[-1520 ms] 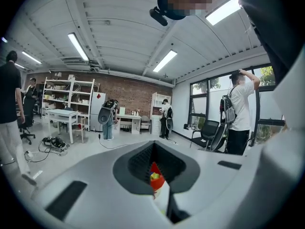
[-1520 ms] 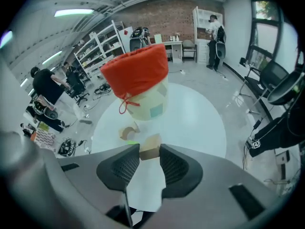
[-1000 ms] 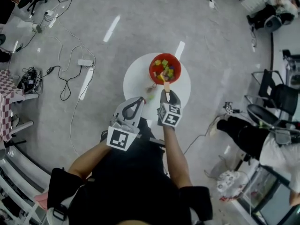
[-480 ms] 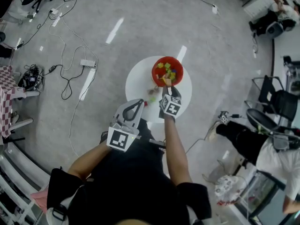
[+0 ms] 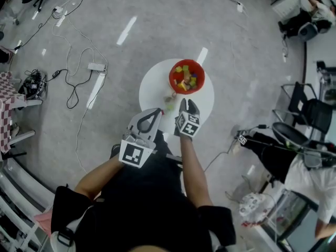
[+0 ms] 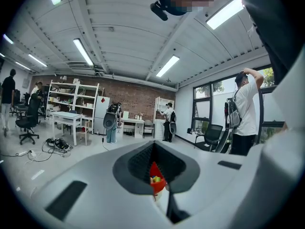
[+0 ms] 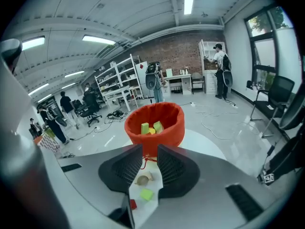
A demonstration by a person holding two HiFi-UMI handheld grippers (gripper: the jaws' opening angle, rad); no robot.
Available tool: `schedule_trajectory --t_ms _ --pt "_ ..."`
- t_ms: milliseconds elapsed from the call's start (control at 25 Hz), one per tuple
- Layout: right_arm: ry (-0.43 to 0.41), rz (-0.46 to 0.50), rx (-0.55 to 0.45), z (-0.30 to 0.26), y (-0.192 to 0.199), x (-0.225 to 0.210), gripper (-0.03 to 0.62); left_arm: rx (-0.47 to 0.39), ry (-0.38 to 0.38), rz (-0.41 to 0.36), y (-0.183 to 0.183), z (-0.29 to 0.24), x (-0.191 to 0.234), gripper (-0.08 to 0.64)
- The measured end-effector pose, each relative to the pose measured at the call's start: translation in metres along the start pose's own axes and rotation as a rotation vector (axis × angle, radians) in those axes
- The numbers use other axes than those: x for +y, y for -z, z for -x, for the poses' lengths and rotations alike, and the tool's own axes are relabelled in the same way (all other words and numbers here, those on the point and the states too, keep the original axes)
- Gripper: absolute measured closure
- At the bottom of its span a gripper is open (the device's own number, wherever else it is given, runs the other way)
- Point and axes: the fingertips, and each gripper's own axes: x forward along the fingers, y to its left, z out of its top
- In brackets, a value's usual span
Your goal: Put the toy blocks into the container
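On the round white bench [image 5: 149, 96] we see the red soft-walled container [image 5: 186, 76] standing upright, mouth up, with yellow and green blocks [image 7: 148, 128] inside. Our right tongs [image 7: 150, 151] have just been closing but are apart and empty. They hang over a rounded tan block [image 7: 143, 178], a flat green block [image 7: 146, 194] set cornerwise and a small red block [image 7: 133, 204]. Our left tongs [image 6: 153, 149] are closed and empty.

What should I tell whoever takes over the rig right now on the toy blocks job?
Left tool: shut, empty.
Right tool: jaws apart, just been closing, nothing gripped, above the white table.
Done: several blocks lie in the red container.
Left: green block, beige piece and red block on the table, in front of the container.
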Motion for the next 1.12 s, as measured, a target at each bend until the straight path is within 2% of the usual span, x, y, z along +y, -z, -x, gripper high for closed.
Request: schedule_trajectory --t_ms 160,200,360,480,840,920,1000,1120 --pt "0.034 0.023 0.035 -0.001 0.029 0.003 0.588 0.007 -0.006 0.014 0.002 0.001 0.002 0.565" --pt "0.037 0.035 0.055 -0.004 0.037 0.004 0.594 0.007 -0.006 0.015 0.003 0.001 0.002 0.565" --pt "0.017 0.057 0.142 -0.017 0.072 0.011 0.595 0.016 0.001 -0.009 0.007 0.0 0.003 0.565" --pt "0.034 0.055 0.22 -0.023 0.096 0.009 0.594 0.031 0.003 -0.003 0.011 0.0 0.003 0.565" --pt "0.038 0.005 0.331 -0.041 0.14 0.01 0.592 0.062 0.003 -0.008 0.022 -0.001 0.004 0.565" --pt "0.045 -0.008 0.366 -0.044 0.147 0.012 0.56 0.07 0.001 -0.005 0.024 -0.001 0.006 0.565" --pt "0.055 -0.015 0.383 -0.05 0.15 0.013 0.49 0.073 0.002 -0.014 0.025 -0.002 0.008 0.565" --pt "0.059 -0.021 0.404 -0.057 0.156 0.014 0.468 0.081 0.0 -0.012 0.027 -0.002 0.009 0.565"
